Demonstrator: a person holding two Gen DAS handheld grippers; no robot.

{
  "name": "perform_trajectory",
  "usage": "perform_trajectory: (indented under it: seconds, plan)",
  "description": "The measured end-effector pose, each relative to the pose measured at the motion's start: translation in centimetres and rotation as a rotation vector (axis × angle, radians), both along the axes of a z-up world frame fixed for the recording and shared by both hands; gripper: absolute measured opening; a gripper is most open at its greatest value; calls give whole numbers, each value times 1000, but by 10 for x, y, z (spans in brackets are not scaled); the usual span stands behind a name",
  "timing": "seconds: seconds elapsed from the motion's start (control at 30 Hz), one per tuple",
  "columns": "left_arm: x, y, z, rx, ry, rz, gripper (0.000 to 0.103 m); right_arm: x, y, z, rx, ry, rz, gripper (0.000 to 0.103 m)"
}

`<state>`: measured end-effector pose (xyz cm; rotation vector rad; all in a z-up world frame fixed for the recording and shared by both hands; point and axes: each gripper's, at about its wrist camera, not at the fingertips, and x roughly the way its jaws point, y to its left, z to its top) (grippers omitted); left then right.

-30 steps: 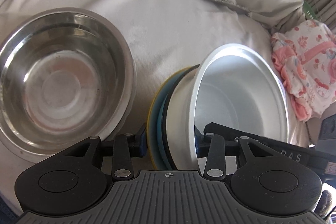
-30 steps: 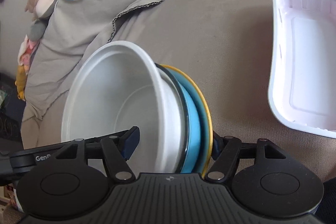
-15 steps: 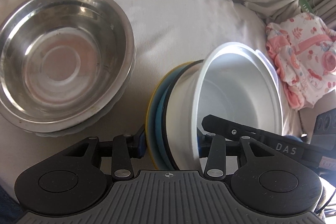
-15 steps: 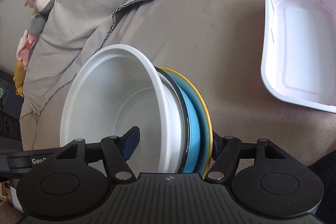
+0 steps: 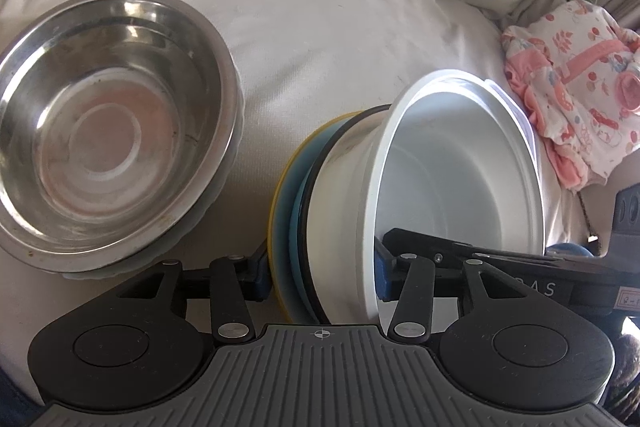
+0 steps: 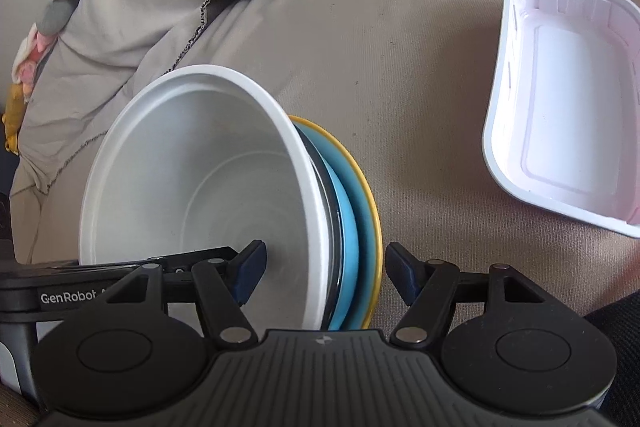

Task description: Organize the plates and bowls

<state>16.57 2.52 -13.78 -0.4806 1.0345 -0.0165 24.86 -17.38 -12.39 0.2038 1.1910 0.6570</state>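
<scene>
Stack (image 5: 332, 223) on its edge: white bowl (image 6: 192, 187), blue and yellow plates. L gripper (image 5: 320, 267) clamps it; R gripper (image 6: 324, 275) w/ small gap at yellow side.

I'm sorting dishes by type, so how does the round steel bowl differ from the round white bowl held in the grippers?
The shiny round steel bowl lies on the bedding, mouth up; the matte round white plastic bowl is tipped on its side. The steel bowl is free of both tools; the white bowl is pinched with the blue and yellow plates by the left hand-held gripper. Both are empty.
</scene>
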Motion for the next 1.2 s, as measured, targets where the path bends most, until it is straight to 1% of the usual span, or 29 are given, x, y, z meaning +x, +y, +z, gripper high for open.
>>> perform_trajectory:
  seconds: [0.1,0.17,0.33,0.5,0.67,0.83,1.03,1.2]
  plan:
    - [0,3,-1,-16,2,2,51,1,3,3,-16,-11,24,66]
    - [-1,3,0,-39,1,6,51,1,6,4,-4,-5,41,61]
    - [-1,4,2,-54,16,14,51,2,7,4,2,14,39,63]
    - [1,3,0,-91,32,6,53,3,2,6,9,28,32,63]
    - [4,-5,1,-50,31,-19,53,9,-4,1,30,57,21,63]
    - [3,-3,-1,-50,33,-24,53,6,-2,0,9,49,39,61]
    - [3,-6,0,-48,26,-20,54,7,-2,-1,25,53,29,61]
    - [4,-8,4,-44,28,-36,54,10,-10,1,41,68,16,62]
